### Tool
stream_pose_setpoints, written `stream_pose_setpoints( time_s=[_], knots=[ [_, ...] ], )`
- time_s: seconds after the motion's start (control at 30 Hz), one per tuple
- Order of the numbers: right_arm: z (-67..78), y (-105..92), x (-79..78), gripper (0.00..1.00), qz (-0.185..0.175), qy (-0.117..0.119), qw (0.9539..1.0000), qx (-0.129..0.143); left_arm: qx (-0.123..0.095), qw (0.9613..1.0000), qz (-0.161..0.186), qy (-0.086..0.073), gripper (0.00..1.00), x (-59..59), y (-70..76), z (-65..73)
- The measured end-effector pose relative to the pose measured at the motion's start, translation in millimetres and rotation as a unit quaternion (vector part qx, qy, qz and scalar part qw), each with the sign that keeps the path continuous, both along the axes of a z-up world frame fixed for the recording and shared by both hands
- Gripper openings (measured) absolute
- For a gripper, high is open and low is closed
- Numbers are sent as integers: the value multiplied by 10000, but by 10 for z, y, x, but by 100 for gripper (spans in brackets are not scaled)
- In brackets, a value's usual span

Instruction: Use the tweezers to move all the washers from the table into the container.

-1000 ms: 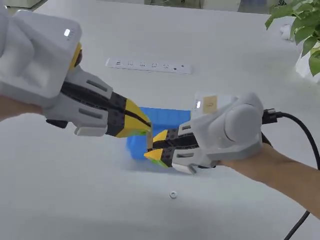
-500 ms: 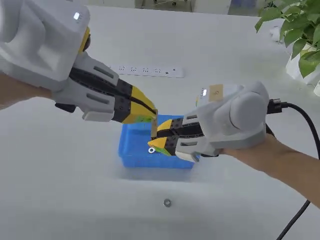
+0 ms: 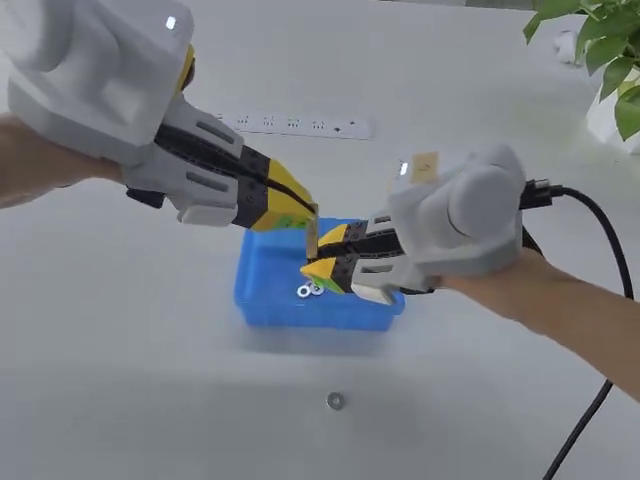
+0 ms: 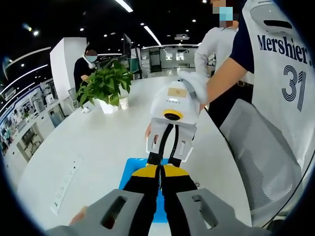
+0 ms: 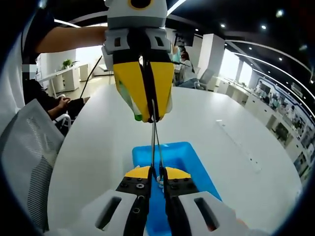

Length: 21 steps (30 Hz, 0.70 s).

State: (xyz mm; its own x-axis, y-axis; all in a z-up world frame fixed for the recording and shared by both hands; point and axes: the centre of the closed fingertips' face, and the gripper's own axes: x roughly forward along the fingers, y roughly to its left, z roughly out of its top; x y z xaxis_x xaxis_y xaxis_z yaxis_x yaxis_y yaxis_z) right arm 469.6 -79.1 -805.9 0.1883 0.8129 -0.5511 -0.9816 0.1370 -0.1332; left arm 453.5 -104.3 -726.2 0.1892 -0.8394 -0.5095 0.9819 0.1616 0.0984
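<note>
Since a second ago, washers (image 3: 310,290) have turned up on the floor of the blue container (image 3: 300,316). None showed then, one showed half a second back, and what looks like two rings lie there now.

From your head view, your left claw (image 3: 305,216) reaches in from the far left, its yellow jaws pressed together on the top end of the tweezers (image 3: 311,240). Your right claw (image 3: 313,270) reaches in from the right, above the container, and pinches the tweezers lower down. The washers lie just under its tip. One loose washer (image 3: 335,401) rests on the white desk (image 3: 150,400), on the near side of the container and apart from it. A power strip (image 3: 290,125) lies farther back and a plant (image 3: 600,50) stands at the far right.

From your left gripper view, your own jaws sit closed, yellow tips together. The right claw faces them straight ahead, and the container's blue shows below both.

From your right gripper view, the tweezers run as a thin line from the left claw's closed jaws down between your own. Your jaws close on them with only a narrow gap, and the container lies directly beneath.
</note>
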Motion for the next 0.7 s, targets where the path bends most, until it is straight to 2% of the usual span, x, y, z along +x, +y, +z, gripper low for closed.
stream_pose_setpoints(
  time_s=[0.17, 0.27, 0.33, 0.53, 0.7],
  knots=[
    [-139, -11, 52, 10, 33, 37, 9999, -129, 43, 9999, 56, 109, 5, 54, 4, -120],
    [-214, -16, 94, 10, 19, 106, 9998, -152, 59, 9998, 107, 179, 5, 179, 32, -240],
    [-264, -16, 113, 10, 24, 140, 9997, -180, 75, 9997, 126, 213, 5, 204, 31, -277],
    [-364, -21, 135, 10, 31, 240, 9995, -213, 119, 9994, 123, 293, 5, 241, 2, -364],
    [-402, -34, 131, 10, 18, 308, 9993, -204, 123, 9993, 115, 335, 5, 224, -45, -381]
  ],
)
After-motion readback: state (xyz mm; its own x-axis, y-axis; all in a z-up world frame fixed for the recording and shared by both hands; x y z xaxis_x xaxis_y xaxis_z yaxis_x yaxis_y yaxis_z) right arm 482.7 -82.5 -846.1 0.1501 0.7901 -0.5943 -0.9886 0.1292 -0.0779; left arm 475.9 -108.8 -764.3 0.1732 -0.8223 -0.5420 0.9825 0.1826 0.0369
